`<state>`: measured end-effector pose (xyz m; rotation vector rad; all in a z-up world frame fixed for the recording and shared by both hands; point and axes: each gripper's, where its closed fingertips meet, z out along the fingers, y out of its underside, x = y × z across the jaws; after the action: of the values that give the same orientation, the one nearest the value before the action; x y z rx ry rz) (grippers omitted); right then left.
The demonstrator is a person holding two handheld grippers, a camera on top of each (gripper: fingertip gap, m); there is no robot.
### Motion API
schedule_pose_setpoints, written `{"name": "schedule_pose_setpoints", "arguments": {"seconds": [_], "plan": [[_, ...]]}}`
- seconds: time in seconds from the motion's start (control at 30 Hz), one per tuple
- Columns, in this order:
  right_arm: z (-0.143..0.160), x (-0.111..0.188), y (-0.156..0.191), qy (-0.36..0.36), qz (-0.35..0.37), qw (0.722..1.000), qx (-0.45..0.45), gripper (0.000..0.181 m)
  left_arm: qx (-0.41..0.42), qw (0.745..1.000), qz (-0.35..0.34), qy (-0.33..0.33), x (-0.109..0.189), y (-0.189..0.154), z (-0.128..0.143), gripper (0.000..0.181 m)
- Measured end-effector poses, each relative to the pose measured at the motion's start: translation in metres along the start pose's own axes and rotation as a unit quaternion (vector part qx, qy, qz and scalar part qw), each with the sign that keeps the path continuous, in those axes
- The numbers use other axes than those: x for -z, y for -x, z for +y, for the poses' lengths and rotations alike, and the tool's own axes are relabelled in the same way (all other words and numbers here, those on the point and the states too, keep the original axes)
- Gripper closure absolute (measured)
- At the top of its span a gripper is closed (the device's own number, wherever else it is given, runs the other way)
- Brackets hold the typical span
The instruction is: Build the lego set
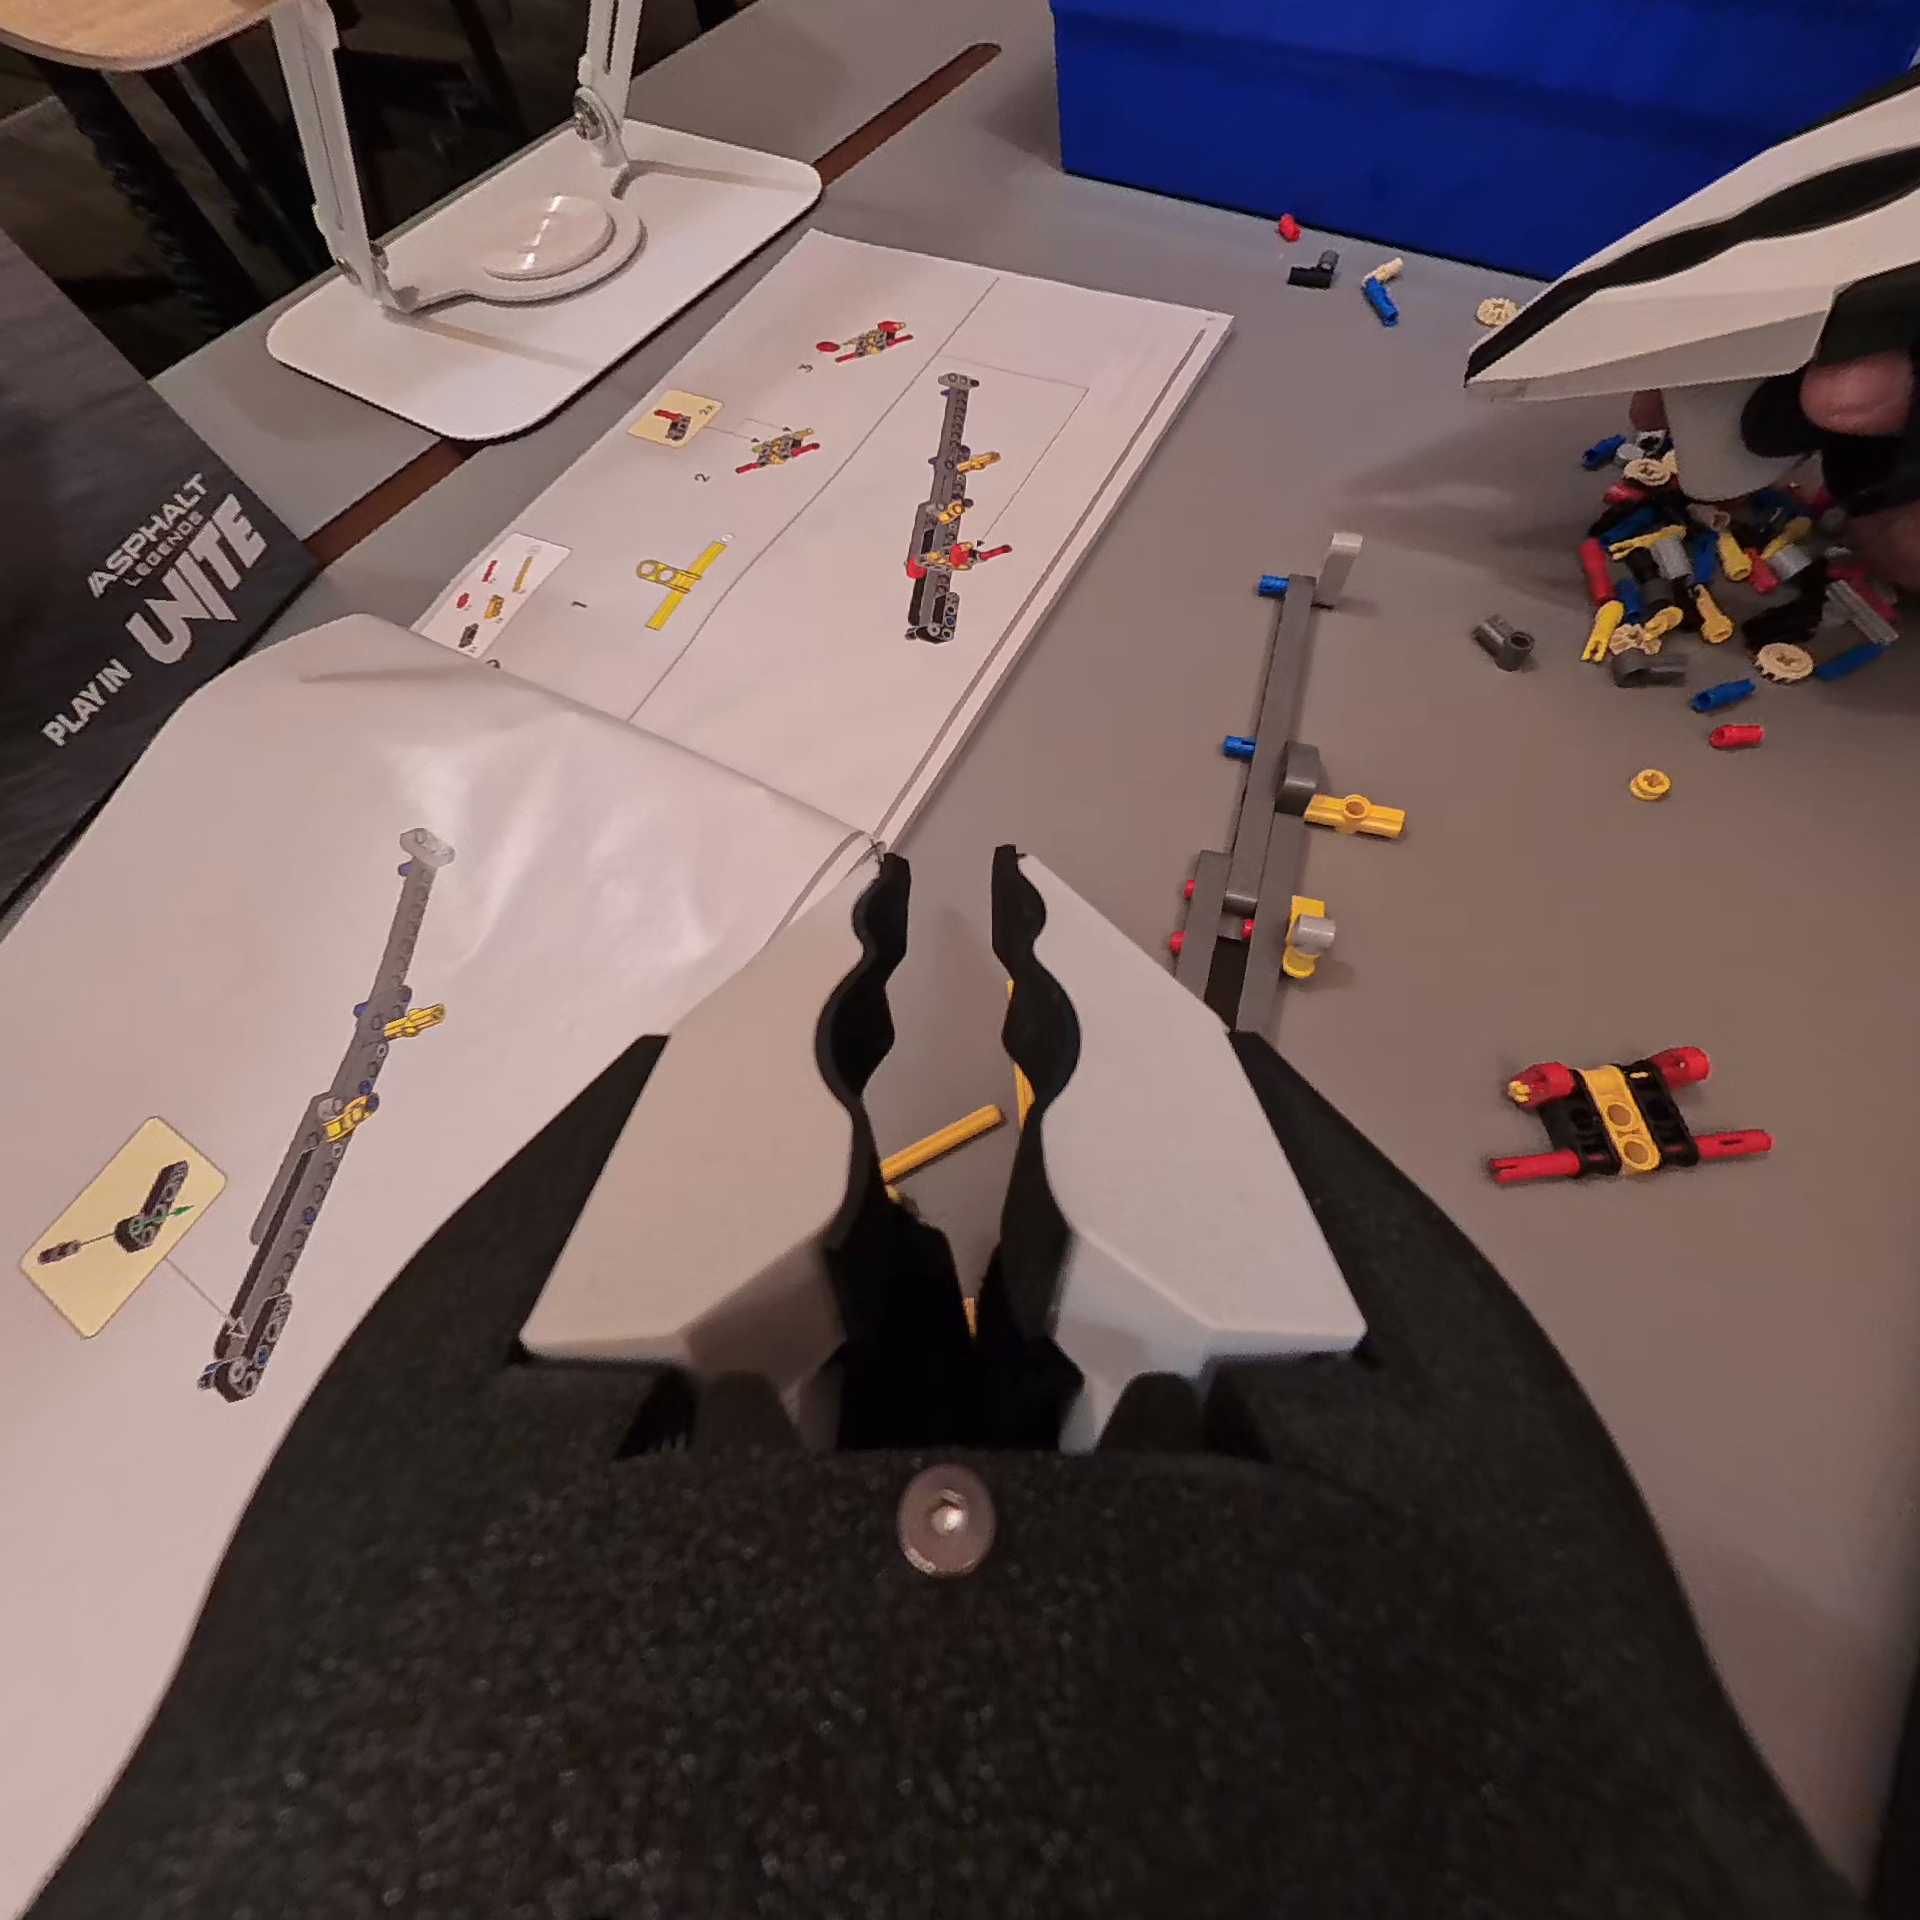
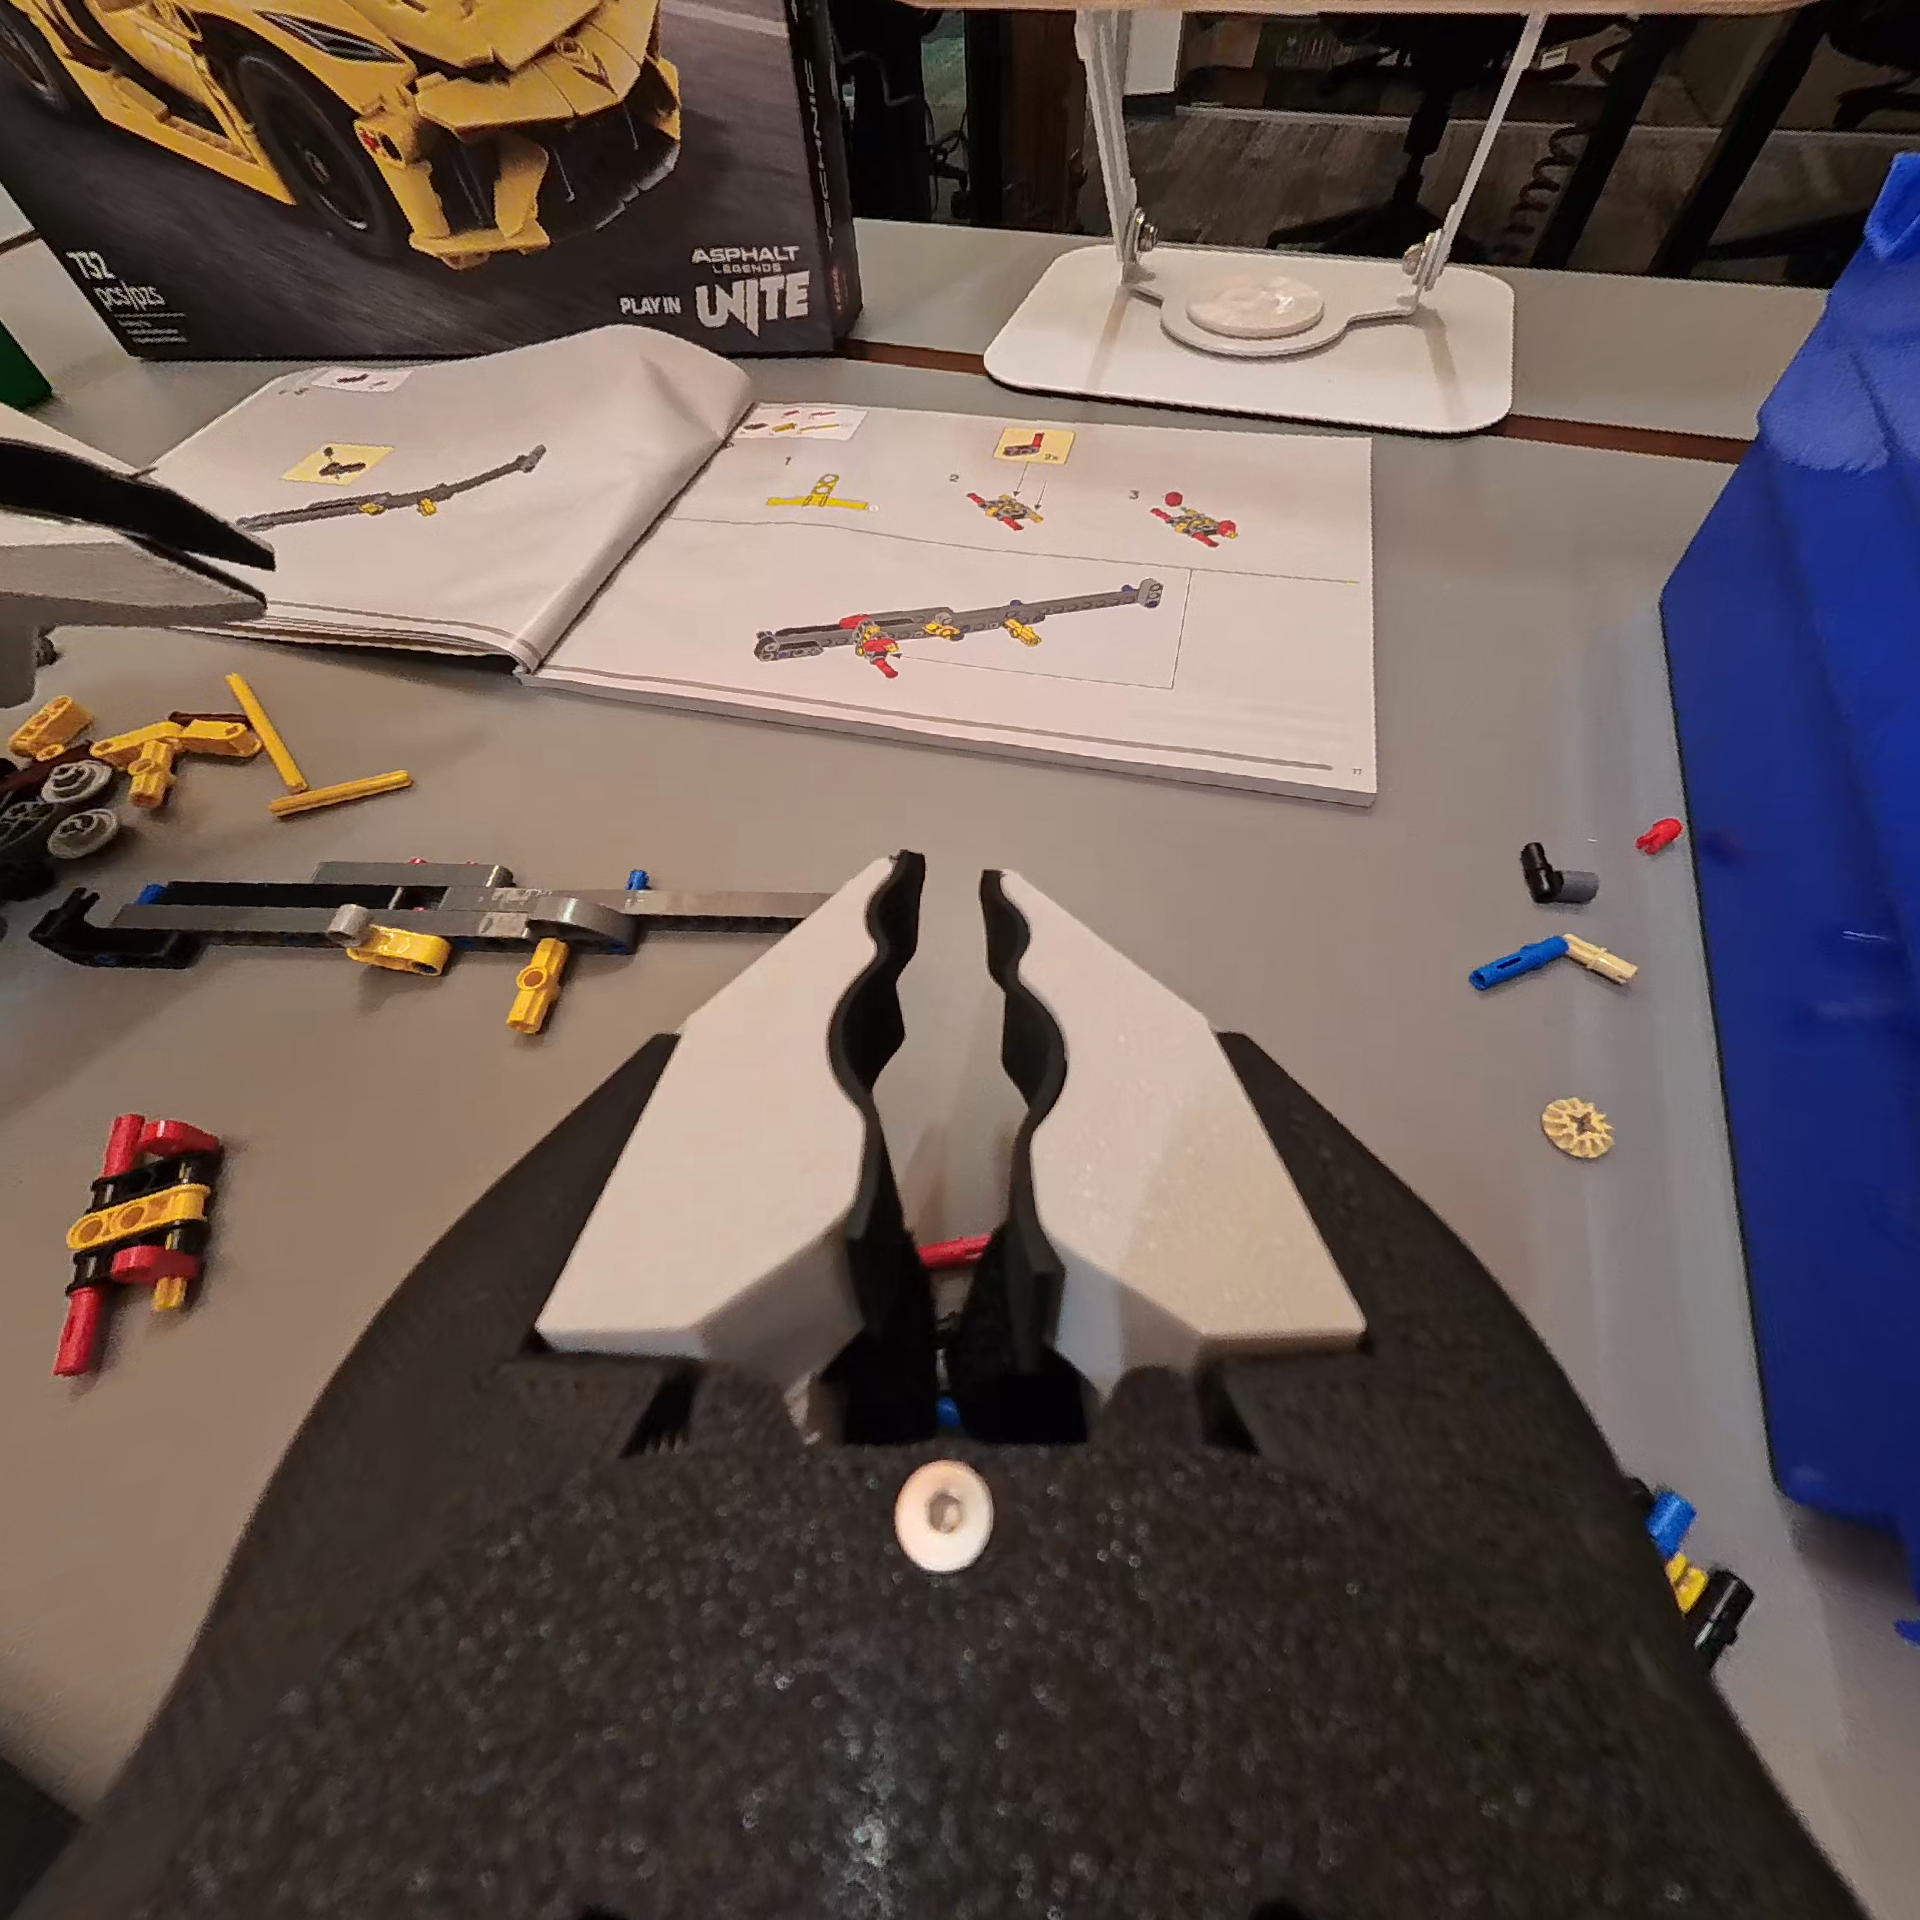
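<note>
My left gripper [image 1: 948, 868] hangs with its jaws narrowly parted and nothing between them, tips over the lower edge of the open instruction booklet [image 1: 790, 540], a yellow axle [image 1: 940, 1143] showing on the table beneath it. In its view, left to right, I read the booklet at ten o'clock, the long grey beam assembly [image 1: 1262, 790] at one o'clock, the small red, yellow and black sub-assembly [image 1: 1626, 1117] at three o'clock, and a pile of loose pins and connectors [image 1: 1714, 582] at two o'clock. My right gripper [image 2: 940, 868] is likewise slightly parted and empty, above the grey table [image 2: 1195, 935] with the beam assembly [image 2: 395, 914] at nine o'clock and a blue bin [image 2: 1808, 831] at three o'clock.
</note>
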<state>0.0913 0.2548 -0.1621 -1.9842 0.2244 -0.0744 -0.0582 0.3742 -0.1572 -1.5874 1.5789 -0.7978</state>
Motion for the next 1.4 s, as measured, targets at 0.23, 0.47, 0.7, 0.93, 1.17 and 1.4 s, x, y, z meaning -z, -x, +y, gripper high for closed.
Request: {"name": "schedule_pose_setpoints", "arguments": {"seconds": [0.23, 0.47, 0.7, 0.93, 1.17, 1.4], "plan": [[0.001, -0.001, 0.002, 0.004, -0.003, 1.000, 0.005, 0.170, -0.002, 1.000, -0.002, 0.007, -0.003, 0.004, 0.005, 0.167], [0.002, -0.002, 0.003, 0.008, -0.005, 1.000, 0.011, 0.171, -0.021, 1.000, 0.002, 0.016, -0.006, -0.001, 0.008, 0.167], [0.003, -0.003, 0.004, 0.010, -0.007, 1.000, 0.012, 0.171, -0.023, 0.999, 0.005, 0.025, -0.010, -0.001, 0.013, 0.167], [0.004, -0.003, 0.006, 0.012, -0.010, 1.000, 0.014, 0.171, -0.030, 0.999, 0.001, 0.024, -0.009, 0.001, 0.012, 0.167], [0.004, -0.003, 0.006, 0.012, -0.011, 1.000, 0.015, 0.171, -0.026, 0.999, -0.002, 0.025, -0.008, 0.004, 0.013, 0.167], [0.004, -0.003, 0.006, 0.012, -0.009, 1.000, 0.016, 0.171, -0.032, 0.999, -0.003, 0.025, -0.008, 0.003, 0.013, 0.167]]}}
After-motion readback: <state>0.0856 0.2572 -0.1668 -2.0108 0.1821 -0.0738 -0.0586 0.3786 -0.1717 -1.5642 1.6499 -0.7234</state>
